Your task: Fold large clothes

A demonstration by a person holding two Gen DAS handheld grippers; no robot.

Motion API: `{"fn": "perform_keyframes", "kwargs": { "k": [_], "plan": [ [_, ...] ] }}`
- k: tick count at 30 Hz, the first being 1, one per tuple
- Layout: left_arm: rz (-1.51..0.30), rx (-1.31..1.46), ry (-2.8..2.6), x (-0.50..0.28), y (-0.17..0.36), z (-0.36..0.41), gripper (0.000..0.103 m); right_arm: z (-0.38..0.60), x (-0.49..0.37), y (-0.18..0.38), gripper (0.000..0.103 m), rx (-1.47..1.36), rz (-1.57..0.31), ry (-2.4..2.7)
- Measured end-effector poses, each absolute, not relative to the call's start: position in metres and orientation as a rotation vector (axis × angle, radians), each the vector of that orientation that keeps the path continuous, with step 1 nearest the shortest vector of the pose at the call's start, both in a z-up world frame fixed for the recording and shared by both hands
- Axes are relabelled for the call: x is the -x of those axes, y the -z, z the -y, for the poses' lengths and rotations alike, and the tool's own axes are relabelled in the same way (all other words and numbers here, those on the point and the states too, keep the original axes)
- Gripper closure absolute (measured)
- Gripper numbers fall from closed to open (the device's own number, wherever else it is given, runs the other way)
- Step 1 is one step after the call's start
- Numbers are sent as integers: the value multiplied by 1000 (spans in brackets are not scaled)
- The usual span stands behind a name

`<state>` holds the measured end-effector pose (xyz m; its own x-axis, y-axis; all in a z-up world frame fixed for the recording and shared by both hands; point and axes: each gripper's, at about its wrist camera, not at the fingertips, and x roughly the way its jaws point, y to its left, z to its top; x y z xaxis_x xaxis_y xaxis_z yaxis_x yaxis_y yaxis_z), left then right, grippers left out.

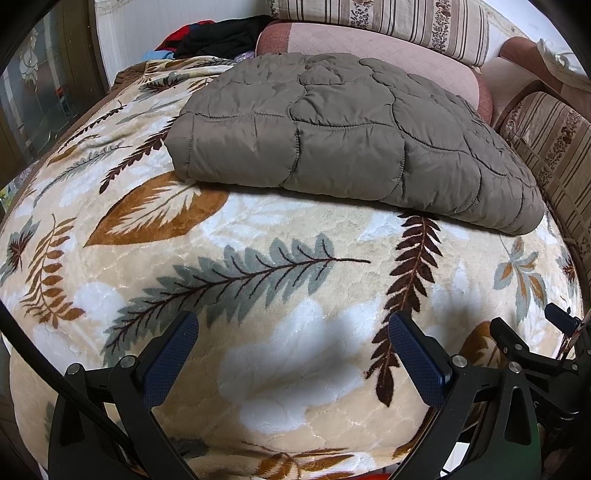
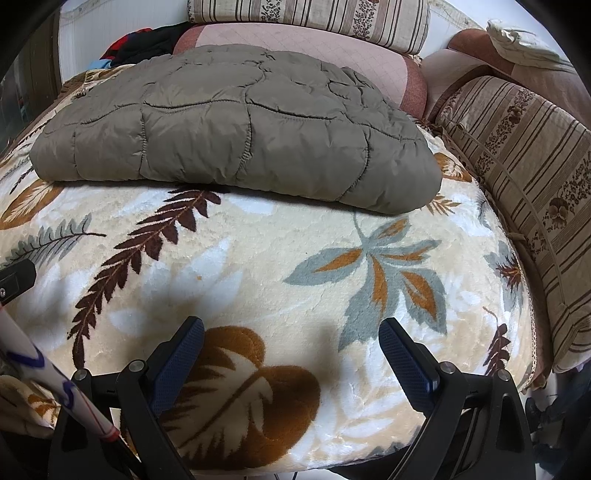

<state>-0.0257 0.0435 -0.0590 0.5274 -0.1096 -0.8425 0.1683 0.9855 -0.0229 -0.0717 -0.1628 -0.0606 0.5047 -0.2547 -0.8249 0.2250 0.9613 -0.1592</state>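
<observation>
One quilted jacket, grey-brown, padded, folded into a thick flat bundle; it lies on the far half of the blanket, its back edge against the pink cushion, its right end close to the striped cushion at the side. One fleece blanket, cream ground with brown, rust and grey-green leaf and fern prints, spread over the whole seat surface; the near half is bare. One pink quilted cushion, behind the jacket. One striped bolster with flower bands, resting on top of the pink cushion along the back. One striped cushion of the same pattern, standing along the right side. One heap of dark clothes, black with red and blue showing, at the far left corner beyond the blanket. Left gripper: black frame, blue textured pads, fingers spread wide apart, holding nothing, poised above the near edge of the blanket, well apart from the jacket. Right gripper: same build, fingers likewise spread wide, empty, above the near edge of the blanket over a rust-coloured leaf print, well apart from the jacket.
</observation>
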Motion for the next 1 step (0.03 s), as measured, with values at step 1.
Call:
{"fn": "perform_keyframes", "kwargs": {
  "k": [1],
  "plan": [
    [-1003,-64,167,26,59,-43,1,163,72,61,5,32,-1002,290]
  ]
}}
